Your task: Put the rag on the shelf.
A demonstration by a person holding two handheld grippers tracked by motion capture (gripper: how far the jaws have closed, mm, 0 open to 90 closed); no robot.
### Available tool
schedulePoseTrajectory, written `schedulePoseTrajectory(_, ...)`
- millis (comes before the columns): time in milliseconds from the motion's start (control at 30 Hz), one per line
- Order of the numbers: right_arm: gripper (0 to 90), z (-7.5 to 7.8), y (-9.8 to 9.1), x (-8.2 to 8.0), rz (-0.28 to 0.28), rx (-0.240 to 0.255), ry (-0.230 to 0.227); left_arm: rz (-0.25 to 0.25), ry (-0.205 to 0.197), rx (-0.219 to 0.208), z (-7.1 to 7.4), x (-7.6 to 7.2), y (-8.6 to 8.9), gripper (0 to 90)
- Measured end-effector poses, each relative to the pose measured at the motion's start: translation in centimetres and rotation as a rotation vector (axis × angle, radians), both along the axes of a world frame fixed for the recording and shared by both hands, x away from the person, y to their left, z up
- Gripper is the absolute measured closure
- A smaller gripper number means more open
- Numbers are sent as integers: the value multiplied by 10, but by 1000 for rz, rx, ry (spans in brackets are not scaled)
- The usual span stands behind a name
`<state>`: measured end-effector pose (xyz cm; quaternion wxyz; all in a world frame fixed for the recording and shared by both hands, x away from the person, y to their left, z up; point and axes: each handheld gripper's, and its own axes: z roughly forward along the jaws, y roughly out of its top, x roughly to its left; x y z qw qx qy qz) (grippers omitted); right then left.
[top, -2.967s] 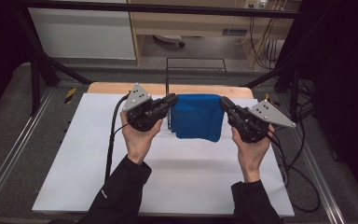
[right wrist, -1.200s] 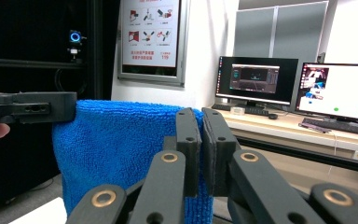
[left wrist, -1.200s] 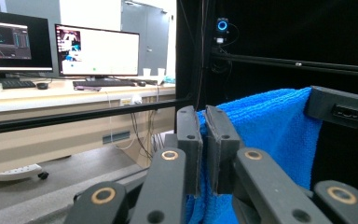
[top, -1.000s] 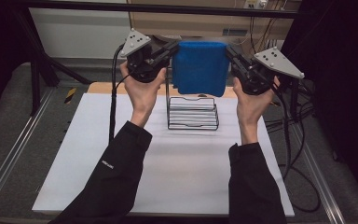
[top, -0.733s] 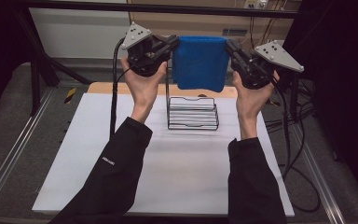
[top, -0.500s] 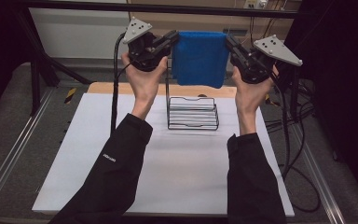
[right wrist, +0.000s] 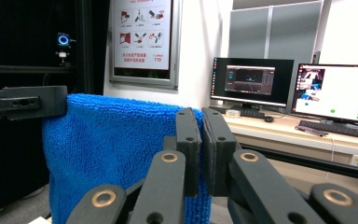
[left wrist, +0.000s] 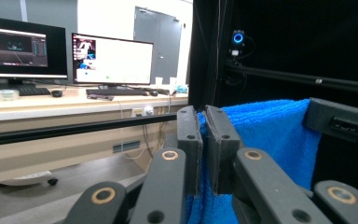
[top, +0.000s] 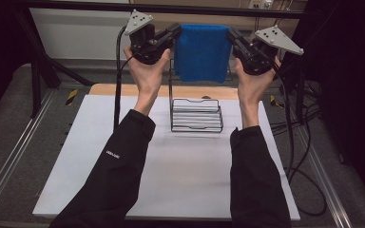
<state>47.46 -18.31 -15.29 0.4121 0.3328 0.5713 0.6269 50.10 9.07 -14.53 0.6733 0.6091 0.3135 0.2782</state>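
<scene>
A blue towel (top: 202,51) hangs folded in the air, held high above the table between both hands. My left gripper (top: 176,32) is shut on its upper left corner, and my right gripper (top: 231,35) is shut on its upper right corner. In the left gripper view the towel (left wrist: 265,135) is pinched between the jaws of the left gripper (left wrist: 204,116), with the other gripper's jaw at the far corner. In the right gripper view the right gripper (right wrist: 201,119) pinches the towel (right wrist: 116,144) the same way. A black wire rack (top: 196,114) stands on the table below the towel.
The white table top (top: 171,175) has a wooden strip (top: 123,90) along its far edge. Black cables (top: 294,142) trail off the right side. A black frame bar (top: 100,5) crosses overhead at the back. A desk with monitors (left wrist: 112,60) lies beyond.
Both grippers have lifted the towel from table level to high above the wire rack, which now stands uncovered. Over the last second they rose a little more.
</scene>
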Motion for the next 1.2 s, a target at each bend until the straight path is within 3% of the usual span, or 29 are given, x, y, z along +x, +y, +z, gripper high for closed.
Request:
schedulePoseTrajectory(533, 866, -1, 0, 19, 2, 8, 21, 24, -1, 16, -10, 17, -2, 851)
schedulePoseTrajectory(900, 866, -19, 2, 21, 20, -8, 49, 17, 11, 36, -29, 18, 2, 851)
schedulePoseTrajectory(1200, 865, -34, 0, 23, 28, -32, 89, 12, 18, 82, -40, 19, 2, 851)
